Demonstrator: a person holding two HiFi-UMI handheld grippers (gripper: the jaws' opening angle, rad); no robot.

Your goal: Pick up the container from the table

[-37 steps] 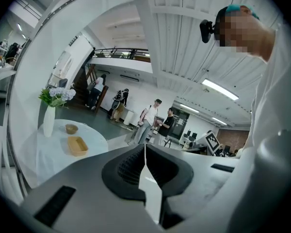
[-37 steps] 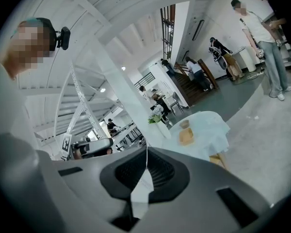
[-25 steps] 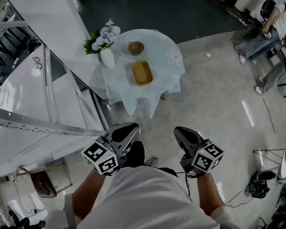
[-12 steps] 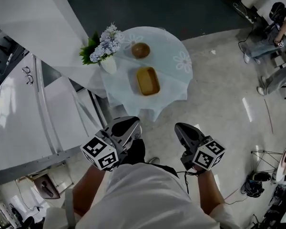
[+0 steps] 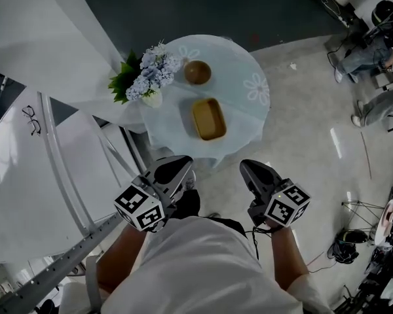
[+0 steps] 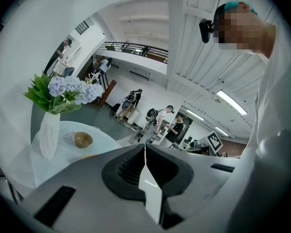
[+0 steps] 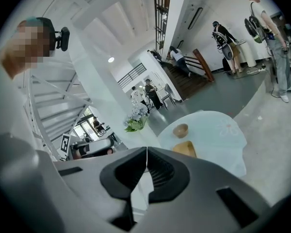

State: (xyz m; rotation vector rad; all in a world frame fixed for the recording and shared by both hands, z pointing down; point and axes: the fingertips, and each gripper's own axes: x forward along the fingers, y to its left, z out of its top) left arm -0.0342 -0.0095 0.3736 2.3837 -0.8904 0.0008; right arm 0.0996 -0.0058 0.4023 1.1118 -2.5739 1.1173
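I wear a white short-sleeved shirt. My left gripper and right gripper are grey with dark ribbed pads. Each bears a black-and-white marker cube. A thin black cable trails from the right one.

- Item: container, one piece, shallow and open-topped
- Form: rectangular outline with rounded corners, a raised rim all round and a lower, flat inner floor
- Colour: yellow-ochre throughout, the rim a shade lighter than the floor
- Pose: upright, flat on its base, opening upward; in the head view its long side runs away from the person, turned slightly off straight
- Location: on the round table with the pale flower-printed cloth, about mid-table, on the half nearer the person
- Neighbours: round brown bowl beyond it, apart; white vase of flowers to its left, apart
- Contact: rests on the table cloth only, touching neither neighbour
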